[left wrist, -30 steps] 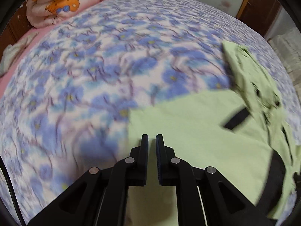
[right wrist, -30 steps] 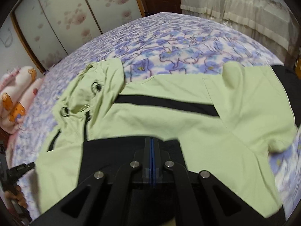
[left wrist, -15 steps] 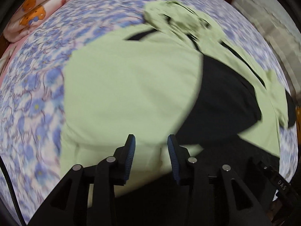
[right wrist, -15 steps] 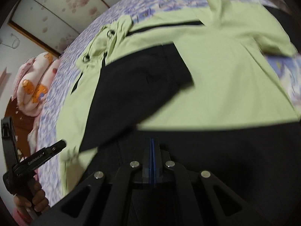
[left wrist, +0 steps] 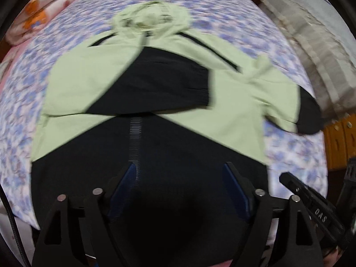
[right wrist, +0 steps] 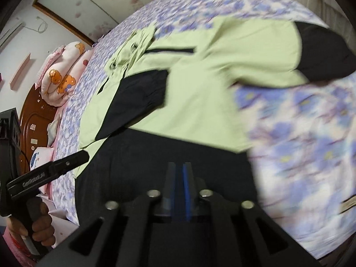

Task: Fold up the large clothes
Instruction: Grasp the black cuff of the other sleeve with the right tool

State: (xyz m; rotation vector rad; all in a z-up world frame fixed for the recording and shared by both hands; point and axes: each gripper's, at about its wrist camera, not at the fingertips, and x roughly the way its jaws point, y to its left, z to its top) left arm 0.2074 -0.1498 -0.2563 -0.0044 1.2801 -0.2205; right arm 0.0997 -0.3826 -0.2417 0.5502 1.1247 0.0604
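Jacket [left wrist: 233, 102] lies spread on bed below the wide-apart left gripper [left wrist: 179, 178].

We carry two black grippers [left wrist: 180, 173] [right wrist: 180, 173] with blue pads [left wrist: 124, 182], silver screws [right wrist: 154, 193], white lettering and a black cable [left wrist: 9, 211].

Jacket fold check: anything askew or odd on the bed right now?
Lopsided so far. On the jacket, one sleeve lies folded across the chest, while the other sleeve sticks out sideways, its black cuff reaching the edge of the floral bedspread. The hood sits bunched. No damage visible.
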